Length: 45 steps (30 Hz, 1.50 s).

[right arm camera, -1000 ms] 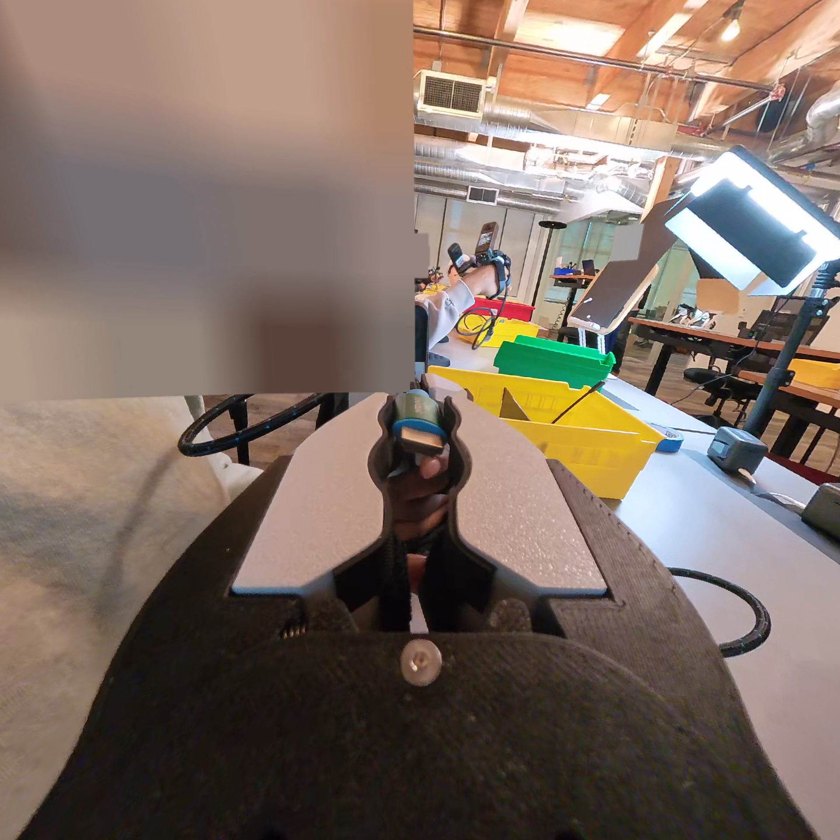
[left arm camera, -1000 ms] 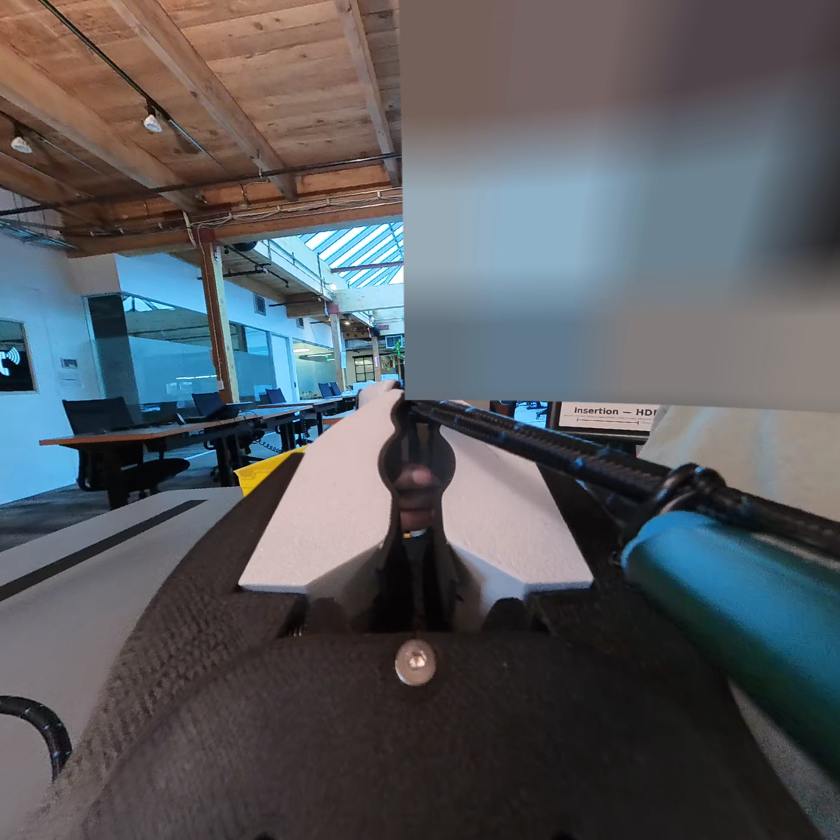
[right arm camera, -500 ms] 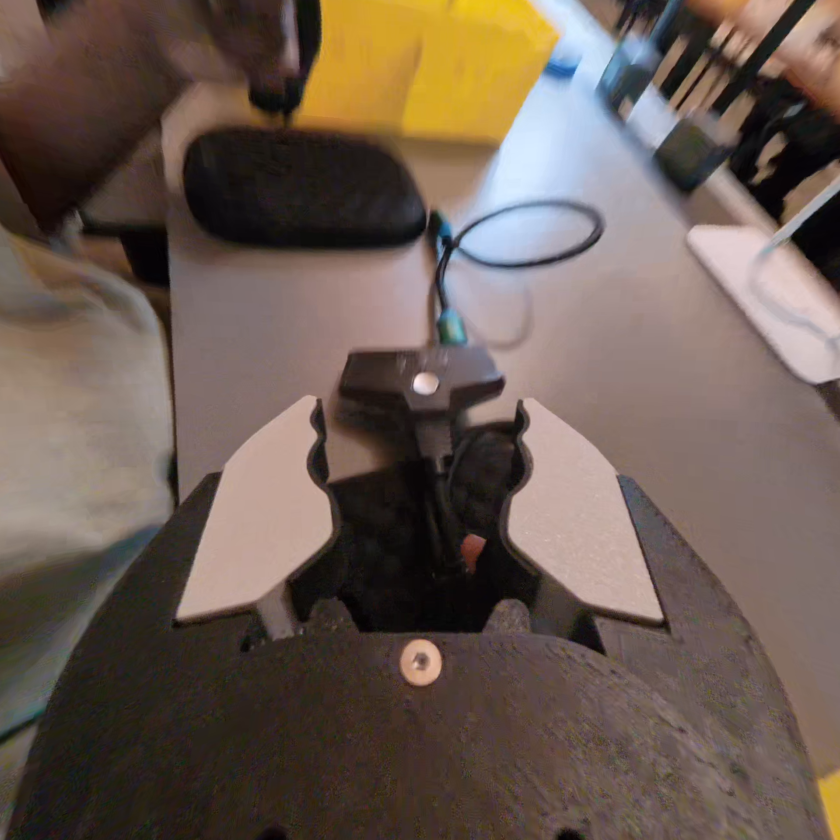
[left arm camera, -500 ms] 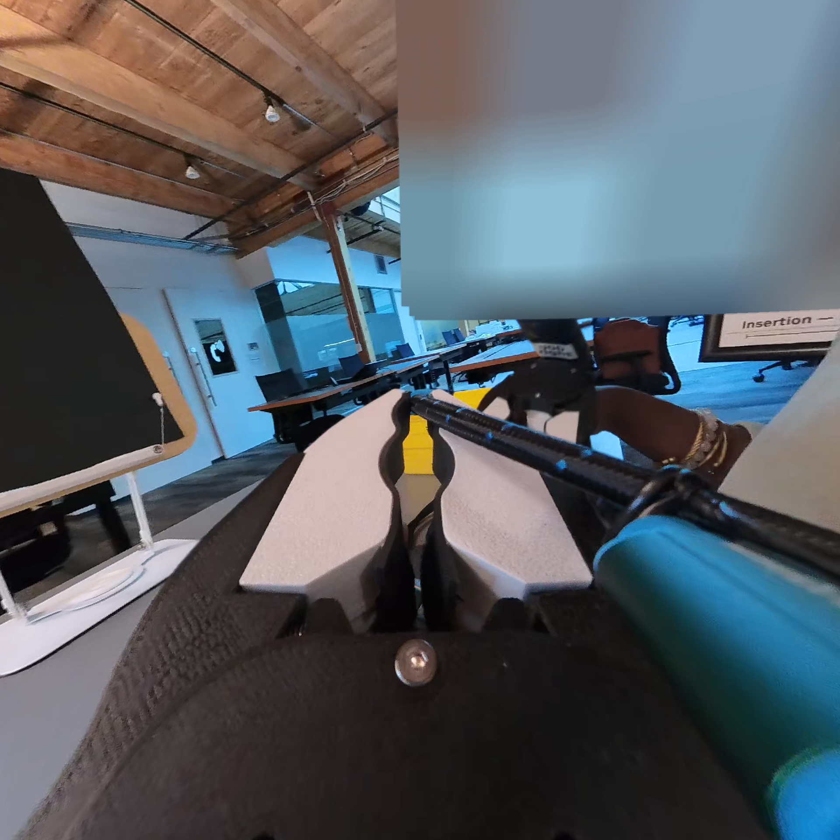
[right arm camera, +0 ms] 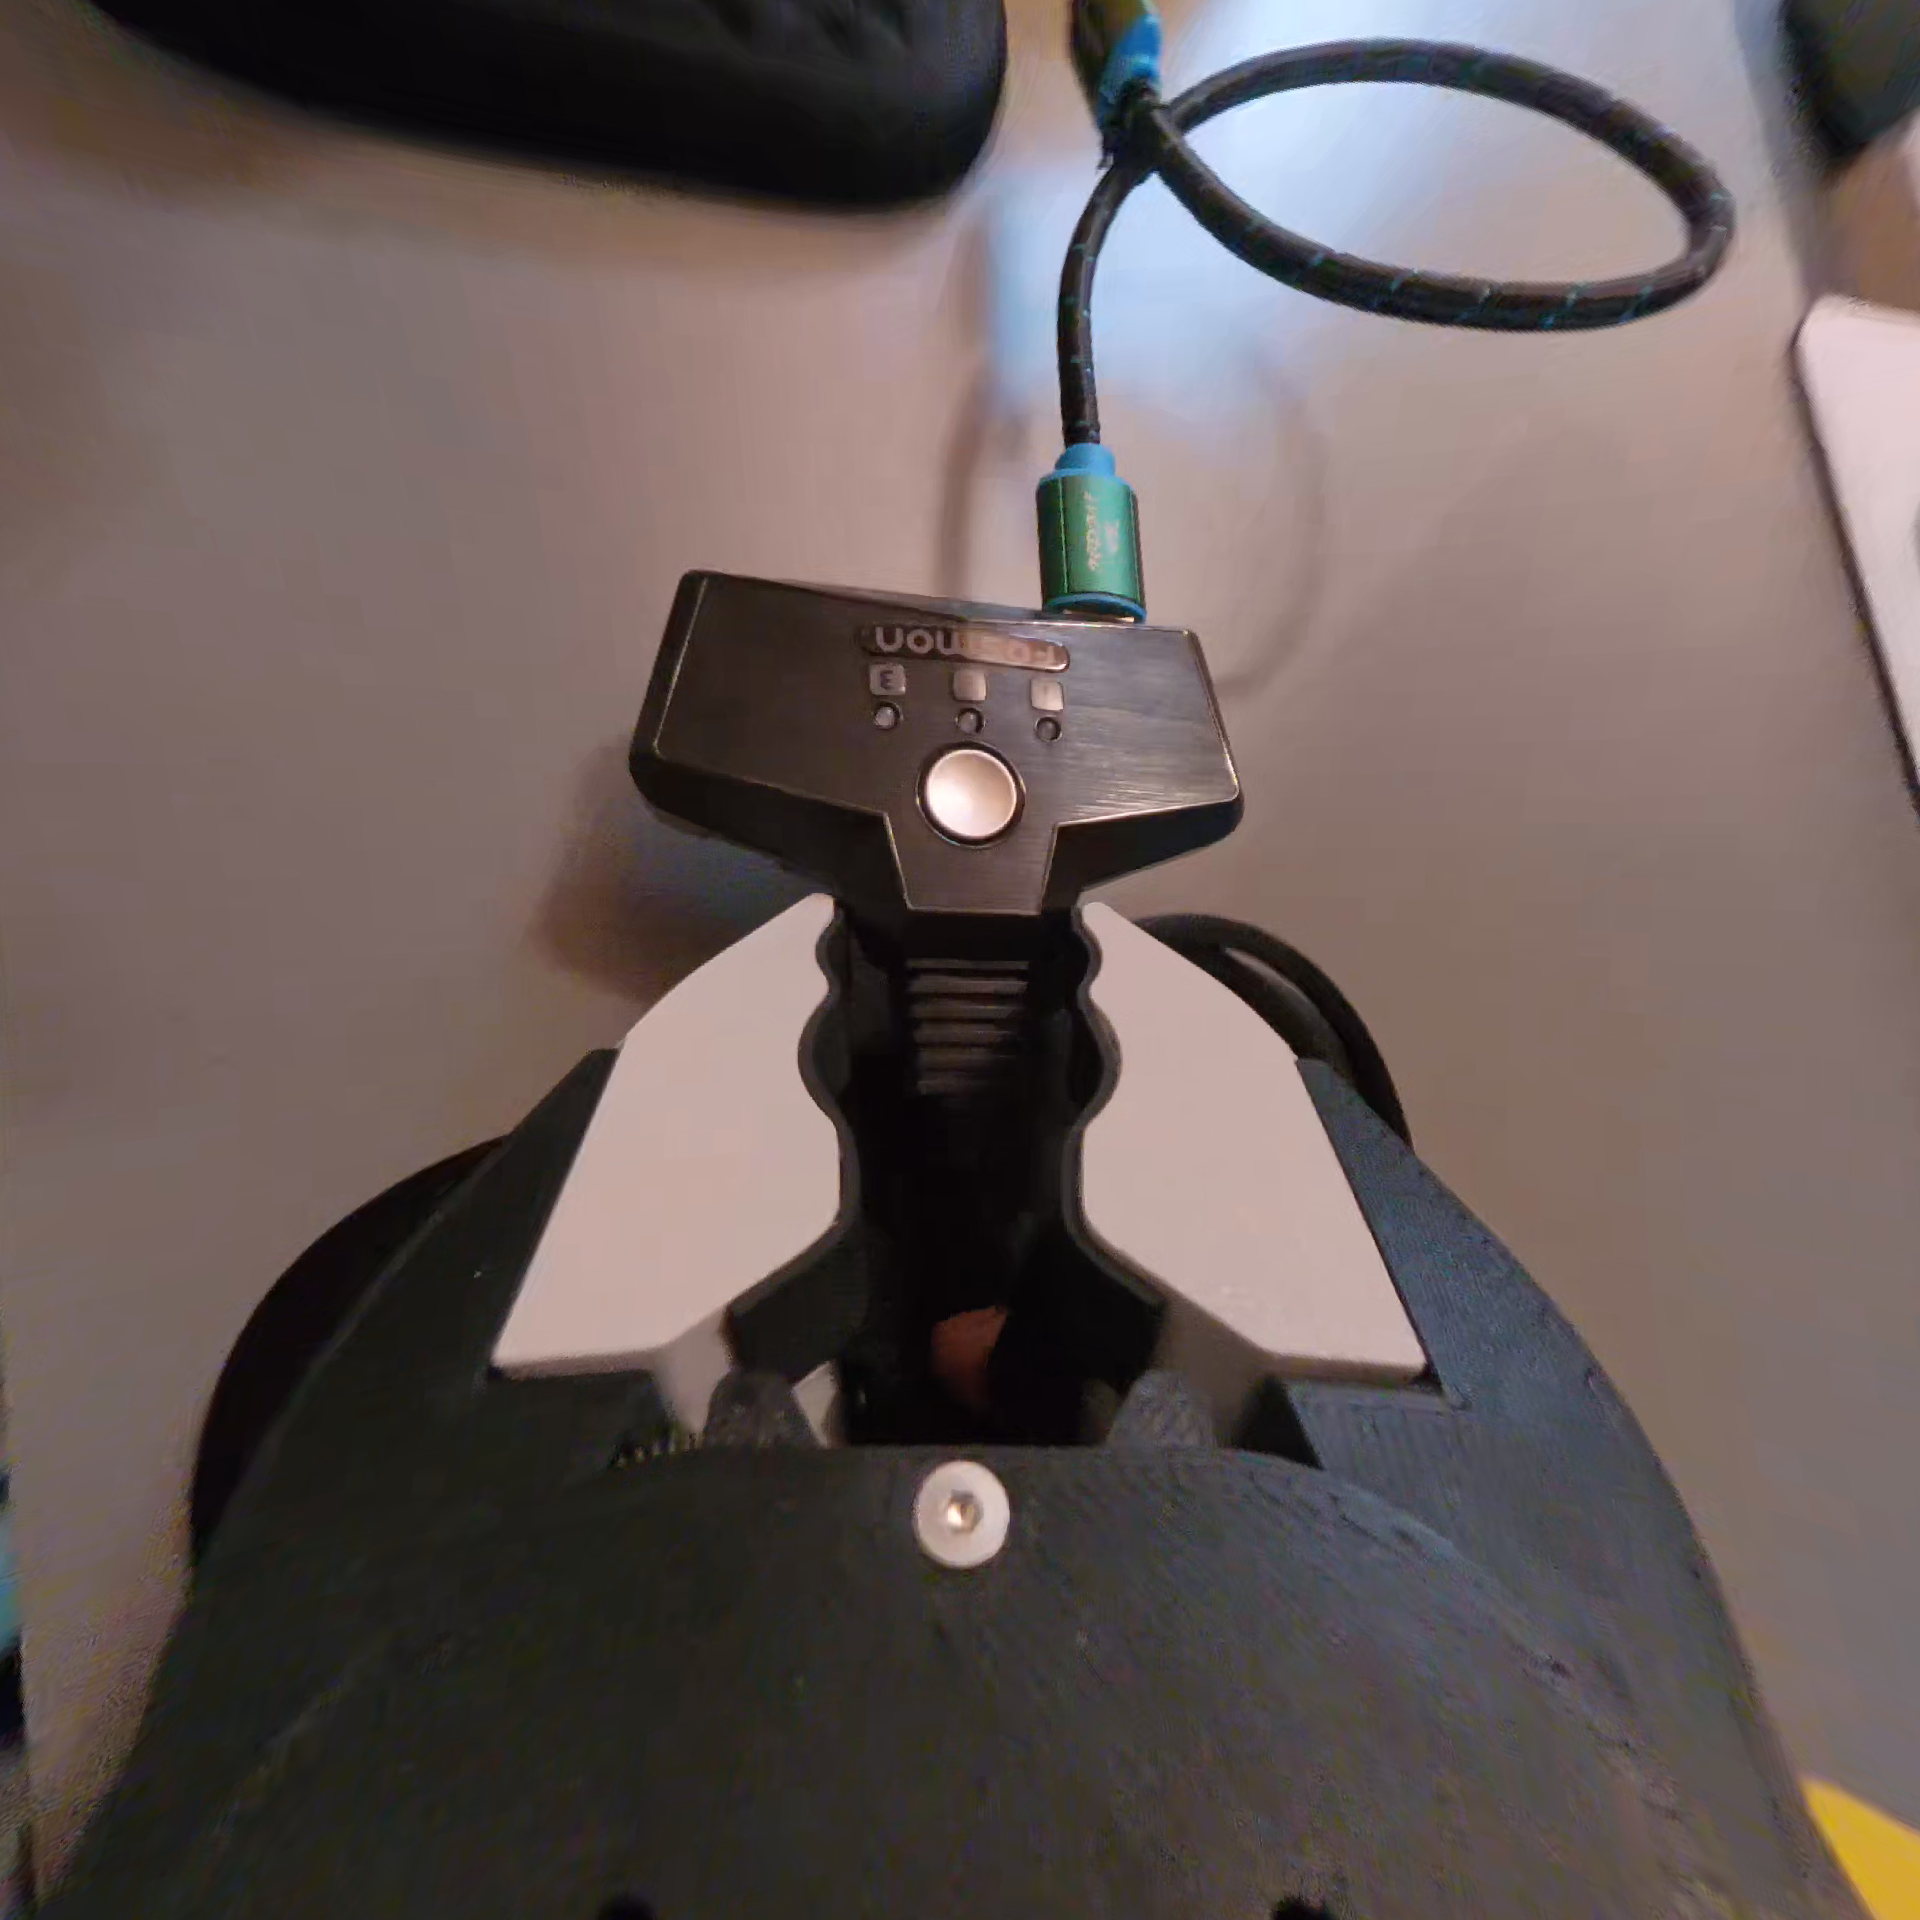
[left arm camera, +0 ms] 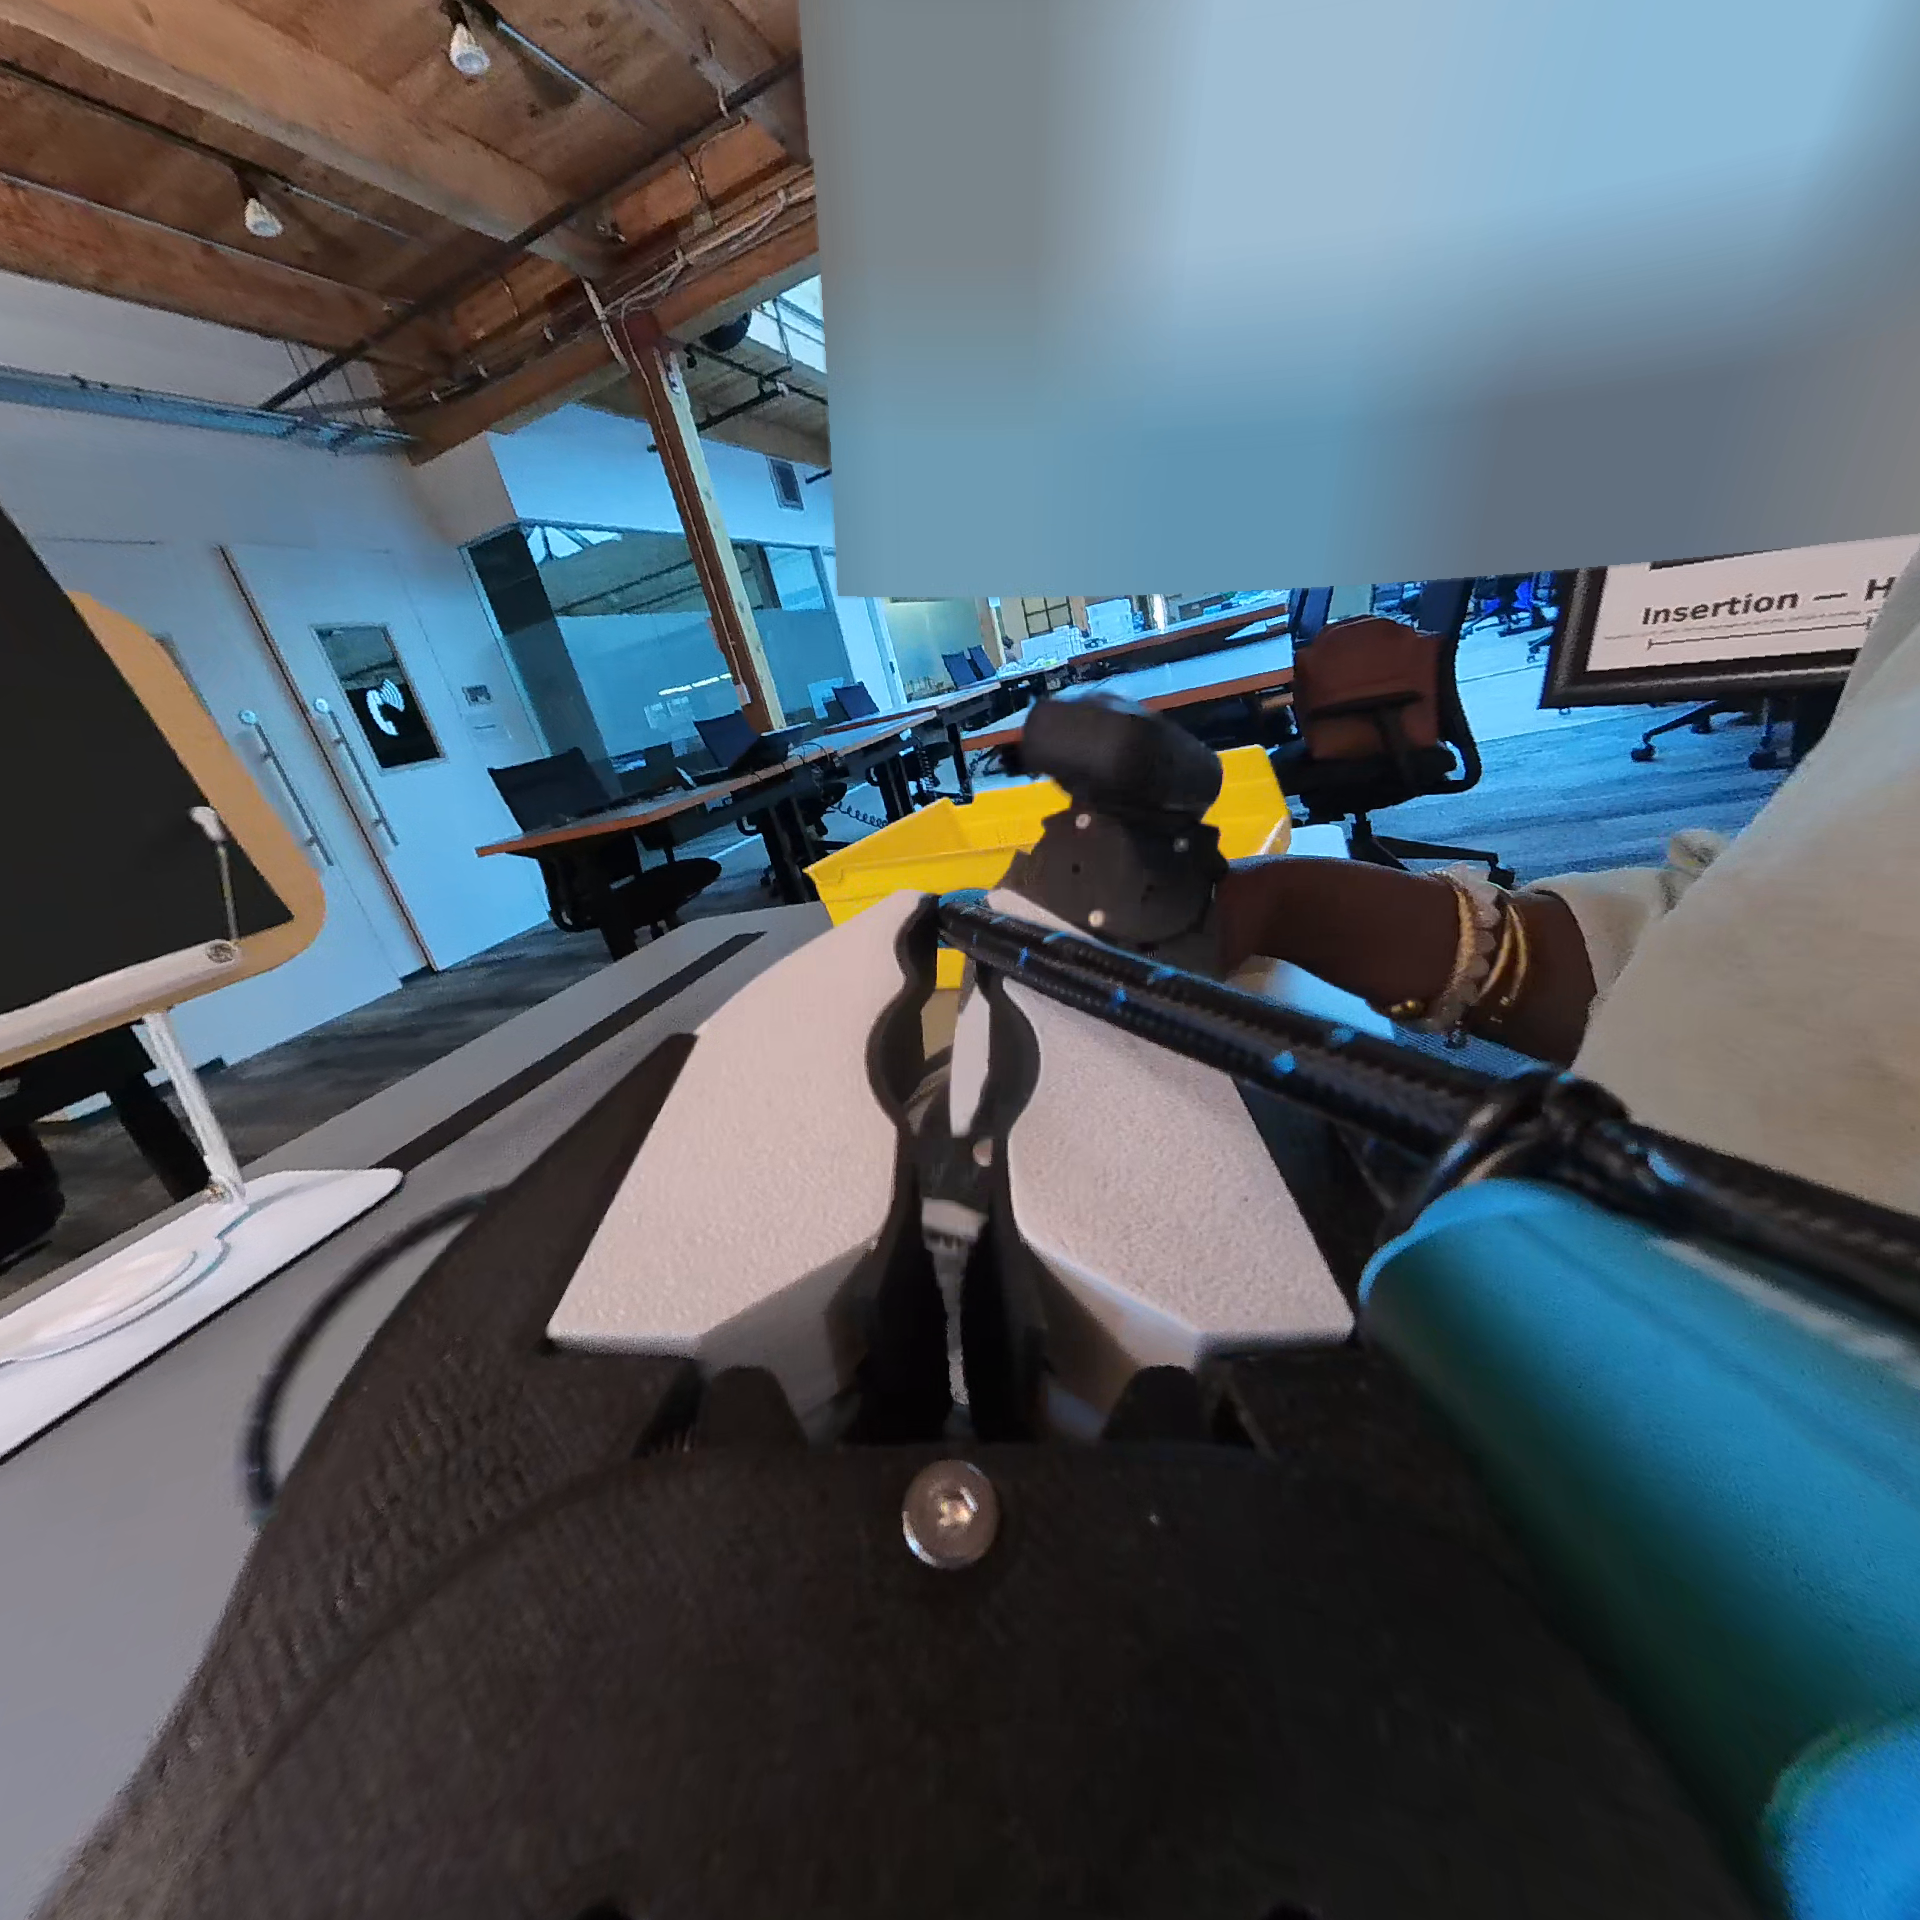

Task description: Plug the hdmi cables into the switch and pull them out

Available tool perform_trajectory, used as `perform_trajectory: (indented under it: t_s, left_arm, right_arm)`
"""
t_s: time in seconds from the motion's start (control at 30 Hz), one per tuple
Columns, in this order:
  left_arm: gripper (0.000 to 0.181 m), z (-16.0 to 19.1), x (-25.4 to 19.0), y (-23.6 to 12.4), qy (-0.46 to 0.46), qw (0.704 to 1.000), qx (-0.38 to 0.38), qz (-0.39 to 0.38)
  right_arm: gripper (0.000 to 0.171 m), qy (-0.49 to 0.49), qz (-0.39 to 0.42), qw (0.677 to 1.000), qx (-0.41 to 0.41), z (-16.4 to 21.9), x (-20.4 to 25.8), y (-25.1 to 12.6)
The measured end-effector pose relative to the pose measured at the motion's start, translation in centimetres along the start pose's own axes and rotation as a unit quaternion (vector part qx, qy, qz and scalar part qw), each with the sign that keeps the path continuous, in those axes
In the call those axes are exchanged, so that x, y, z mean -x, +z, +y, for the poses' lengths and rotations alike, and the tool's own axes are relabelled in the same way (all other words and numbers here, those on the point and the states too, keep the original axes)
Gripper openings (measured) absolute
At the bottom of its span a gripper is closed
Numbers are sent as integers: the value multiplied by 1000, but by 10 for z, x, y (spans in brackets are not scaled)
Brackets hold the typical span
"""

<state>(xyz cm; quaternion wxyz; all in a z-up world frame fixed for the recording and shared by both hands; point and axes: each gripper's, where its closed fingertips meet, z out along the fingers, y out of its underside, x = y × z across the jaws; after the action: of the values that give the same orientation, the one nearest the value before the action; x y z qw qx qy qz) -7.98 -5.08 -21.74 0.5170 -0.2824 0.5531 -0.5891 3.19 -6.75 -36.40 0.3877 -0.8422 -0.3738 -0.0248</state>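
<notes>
In the right wrist view, the black HDMI switch [right arm camera: 831,727] lies on the grey table [right arm camera: 312,520]. A green plug [right arm camera: 1091,551] sits in its far right port, and that plug's braided cable [right arm camera: 1558,281] loops away. My right gripper [right arm camera: 961,925] is shut on the switch's ribbed neck, with both pads against it. In the left wrist view, my left gripper [left arm camera: 951,925] is shut on a black braided HDMI cable [left arm camera: 1247,1039]. The cable's teal plug [left arm camera: 1621,1507] hangs close to the camera at lower right. The right gripper [left arm camera: 1122,831] also shows farther off in this view, in a person's hand.
A black pouch [right arm camera: 520,83] lies on the table beyond the switch. The switch's own black cable [right arm camera: 1320,997] curls behind my right finger. A yellow bin [left arm camera: 935,842] stands at the table's far end. A board on a white stand [left arm camera: 156,1278] is at the left. Across from one pair of fingers to the other is roughly 20 cm. Both grippers' tips are roughly 15 cm from the black pouch [right arm camera: 520,83].
A second ago my right gripper held a blue-collared plug in the air. It opened wide, swung down to the table and closed on the switch's neck. My left gripper kept its cable and turned left.
</notes>
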Motion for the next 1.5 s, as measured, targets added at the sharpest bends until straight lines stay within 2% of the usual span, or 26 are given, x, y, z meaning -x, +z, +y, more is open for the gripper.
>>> perform_trajectory:
  t_s: [0.17, 0.33, 0.57, 0.9, 1.37, 1.5]
  left_arm:
    - [6, 5, -16, 5, -29, 998, 13, 52]
    - [6, 16, -32, 19, -3, 996, 36, 76]
    - [6, 22, -37, 24, -25, 995, 22, 97]
    - [6, 25, -50, 21, 31, 991, 18, 127]
    - [6, 37, -55, 24, 16, 987, 59, 148]
    - [7, 54, -53, 29, 34, 986, 93, 137]
  right_arm:
    - [40, -3, 3, 981, -196, -28, 4, -43]
    - [40, 3, -14, 961, -275, -37, 12, -67]
    - [40, -4, -18, 960, -278, -38, 15, -69]
    - [40, -9, -45, 960, -277, -37, 24, -69]
    - [40, -12, -46, 966, -252, -33, 26, -61]
    - [40, -1, -28, 976, -215, -22, 20, -55]
